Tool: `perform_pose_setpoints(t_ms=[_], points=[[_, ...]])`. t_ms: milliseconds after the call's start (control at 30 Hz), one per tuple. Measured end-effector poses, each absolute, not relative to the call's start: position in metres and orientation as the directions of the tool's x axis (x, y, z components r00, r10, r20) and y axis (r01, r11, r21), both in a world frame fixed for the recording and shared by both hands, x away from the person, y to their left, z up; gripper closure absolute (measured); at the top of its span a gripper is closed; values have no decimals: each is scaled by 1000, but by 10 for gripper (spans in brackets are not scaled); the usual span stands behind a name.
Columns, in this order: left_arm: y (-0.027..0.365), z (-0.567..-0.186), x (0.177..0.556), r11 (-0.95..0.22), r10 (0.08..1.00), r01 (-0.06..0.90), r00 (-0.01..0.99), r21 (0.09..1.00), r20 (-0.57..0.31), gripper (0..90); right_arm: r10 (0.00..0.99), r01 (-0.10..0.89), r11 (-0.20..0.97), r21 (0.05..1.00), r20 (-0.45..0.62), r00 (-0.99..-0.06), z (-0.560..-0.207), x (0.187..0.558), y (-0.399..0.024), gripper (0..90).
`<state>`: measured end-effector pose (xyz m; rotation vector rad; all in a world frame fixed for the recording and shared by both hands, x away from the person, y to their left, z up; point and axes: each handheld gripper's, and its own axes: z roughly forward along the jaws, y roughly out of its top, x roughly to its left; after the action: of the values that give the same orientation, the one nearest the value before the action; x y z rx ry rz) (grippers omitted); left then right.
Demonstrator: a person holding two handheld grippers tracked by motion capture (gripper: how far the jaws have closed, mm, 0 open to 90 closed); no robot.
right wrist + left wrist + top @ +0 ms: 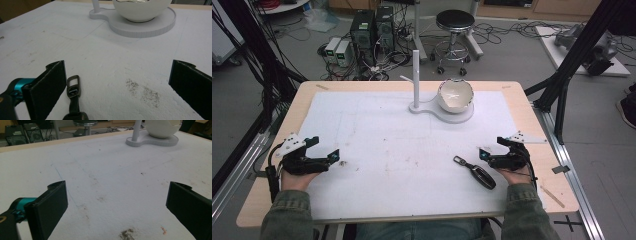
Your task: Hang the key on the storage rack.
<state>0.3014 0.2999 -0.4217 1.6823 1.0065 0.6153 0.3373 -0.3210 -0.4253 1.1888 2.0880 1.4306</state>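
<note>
The step in hand appears to be the approach to a pick-up: the car key (pixel 475 171) lies free on the white surface (pixel 402 150), near the front right, and nothing has hold of it. The right hand-held gripper (pixel 492 152) rests just beside the key, on its right in the high view, with jaws spread wide and nothing between the pads. In the right gripper view the key (pixel 74 100) sits close against the inner face of the left jaw, inside the gap but well off centre. The left hand-held gripper (pixel 323 152) lies at the front left, well apart from the key, jaws likewise wide over bare surface. The key's long axis runs diagonally in the high view: the strap and metal loop (pixel 73 82) point toward the far left, the dark fob body toward the person and to the right. In the right gripper view that axis runs nearly along the jaws' own line (so a close as it stands would squeeze across the narrow width). In my judgement the next move calls for shifting the right gripper sideways to centre the key, lowering to the surface and then closing. The white bowl (pixel 455 95) on its stand (pixel 437 112) sits at the far centre, a likely destination, though this cannot be confirmed.
</note>
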Motion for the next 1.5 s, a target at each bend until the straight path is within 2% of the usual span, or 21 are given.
perform_pose_setpoints(t_ms=[467, 1000, 1167, 1500], points=[[299, -422, 301, -127, 853, 324, 518, 937, -64, 43, 784, 459, 141, 877, 184, -593, -425, 337, -321, 6], [299, -422, 301, -127, 857, 315, 512, 941, -56, 44, 799, 470, 176, 865, 153, -581, -419, 337, -324, 6], [299, -422, 301, -132, 859, 317, 510, 939, -51, 44, 798, 496, 219, 840, 138, -586, -414, 338, -320, 6], [299, -421, 300, -140, 861, 317, 507, 938, -42, 43, 751, 512, 356, 782, 86, -654, -392, 336, -294, 6]])
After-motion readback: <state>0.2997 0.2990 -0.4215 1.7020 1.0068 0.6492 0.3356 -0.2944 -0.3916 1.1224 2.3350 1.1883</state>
